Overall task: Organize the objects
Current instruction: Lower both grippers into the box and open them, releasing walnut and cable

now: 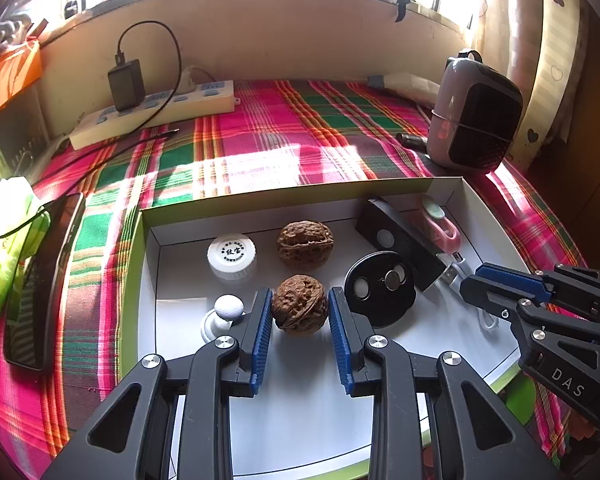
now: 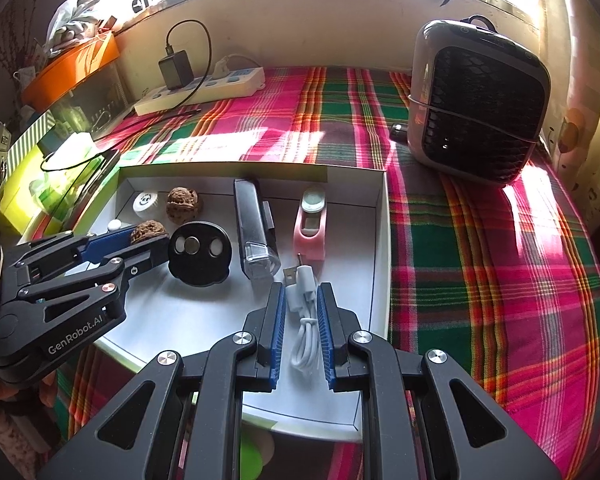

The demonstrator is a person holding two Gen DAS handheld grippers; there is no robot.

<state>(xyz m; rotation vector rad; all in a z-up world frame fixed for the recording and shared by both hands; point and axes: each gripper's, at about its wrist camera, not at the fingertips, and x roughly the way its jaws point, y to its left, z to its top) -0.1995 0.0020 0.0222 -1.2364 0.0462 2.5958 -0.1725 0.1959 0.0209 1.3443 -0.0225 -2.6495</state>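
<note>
1. My left tool (image 1: 300, 312) has its blue pads on either side of the near walnut (image 1: 299, 303) in the white box (image 1: 380, 190). The pads look to be touching or all but touching the shell, and I judge it gripped, though only lightly.
2. My right tool (image 2: 302, 328) is closed as far as it goes around the bundled white USB cable (image 2: 304, 320), which lies low in the box near its right wall.
3. What could go wrong on the left: the walnut is round, hard and ridged, so a thin hold could let it roll or squirt out from between the pads if I lift quickly or tilt.
4. If it slips, it could knock the second walnut (image 1: 305, 244) behind it, the white cap (image 1: 232, 255), or the small white ball-topped piece (image 1: 224, 314) just beside my left pad.
5. The black round disc (image 1: 380, 288) sits just beside my other left pad, and a sideways move would nudge it.
6. On the right, the cable is soft and looped; a loop could slide free or drag against the black flashlight (image 2: 256, 228) and the pink clipper (image 2: 310, 224) ahead of it.
7. My two tools work near each other inside one box on the plaid desk (image 2: 480, 260), so crossing paths risks a bump.
</note>
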